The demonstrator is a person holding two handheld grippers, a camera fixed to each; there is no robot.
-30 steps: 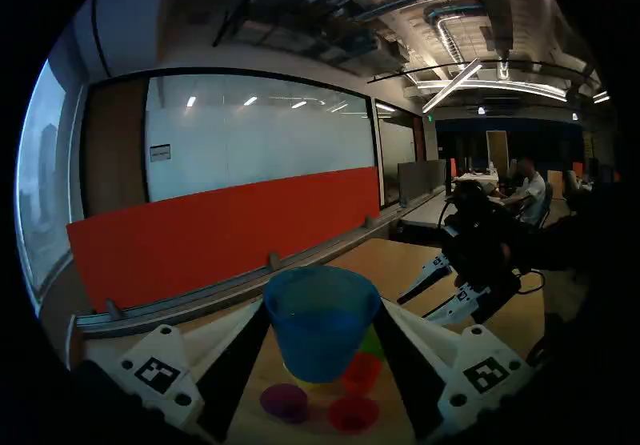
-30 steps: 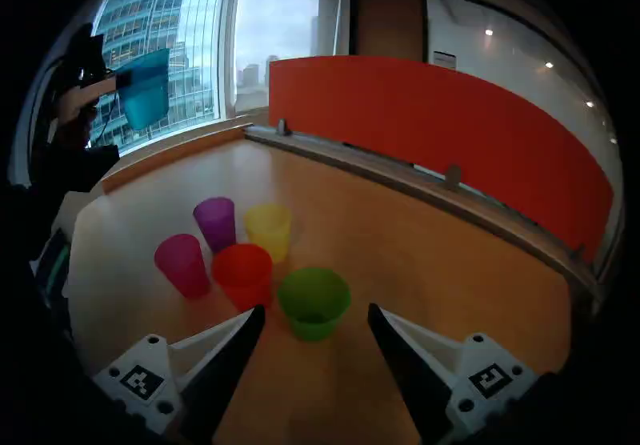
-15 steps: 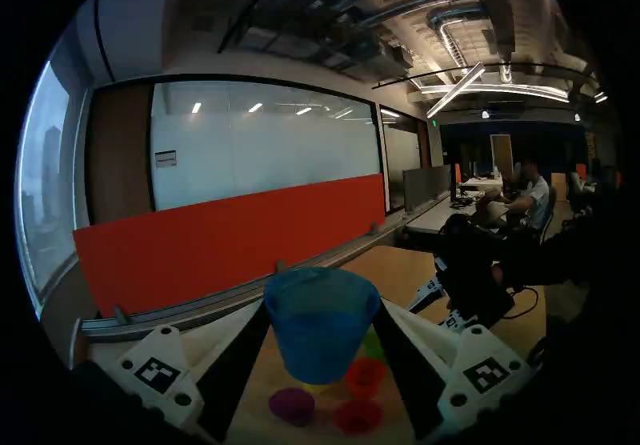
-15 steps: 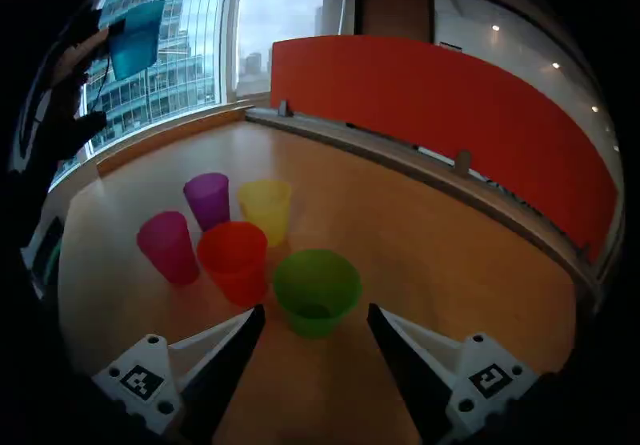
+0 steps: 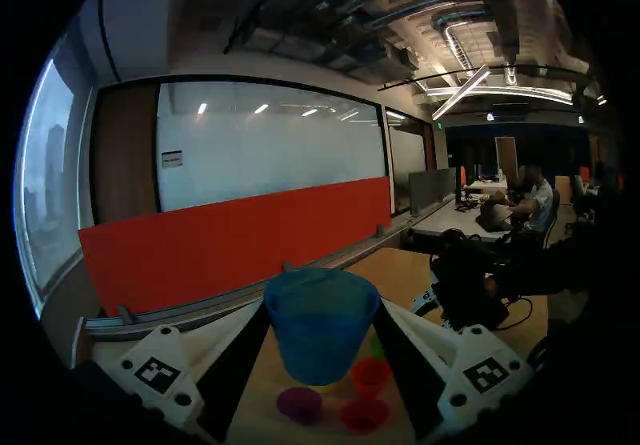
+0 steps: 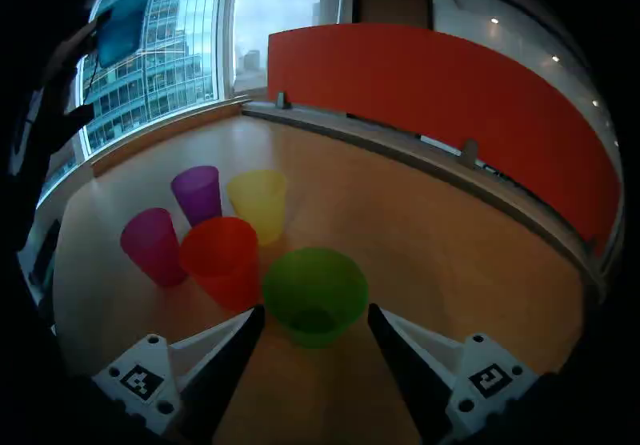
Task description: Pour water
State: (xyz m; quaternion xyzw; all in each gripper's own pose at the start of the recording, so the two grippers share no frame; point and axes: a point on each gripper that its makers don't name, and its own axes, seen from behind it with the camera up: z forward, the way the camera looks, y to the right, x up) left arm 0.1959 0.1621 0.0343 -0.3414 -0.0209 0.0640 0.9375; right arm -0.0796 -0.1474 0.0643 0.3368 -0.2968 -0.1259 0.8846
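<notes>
We see the blue cup (image 5: 322,337) pinched between the 2 fingers of the left gripper (image 5: 322,315), upright and raised clear above the table (image 5: 392,267). In the right gripper view it is a small dark shape at the upper left, against the window (image 6: 172,61), and the hand holding it is too dark to make out. We cannot tell through its tinted wall whether it holds water.

In the left gripper view the cup covers most of the cluster below it.

The right gripper (image 6: 314,318) has its fingers spread. The green cup (image 6: 314,281) stands upright between their tips, and we cannot tell whether they touch it.

Just beyond stand 4 more cups, nearer the table's window edge than its partition edge:
- red cup (image 6: 222,262)
- magenta cup (image 6: 150,245)
- purple cup (image 6: 198,193)
- yellow cup (image 6: 258,203)

The red partition (image 6: 448,93) runs along the far edge. A person (image 5: 534,197) sits far off, blurred.
</notes>
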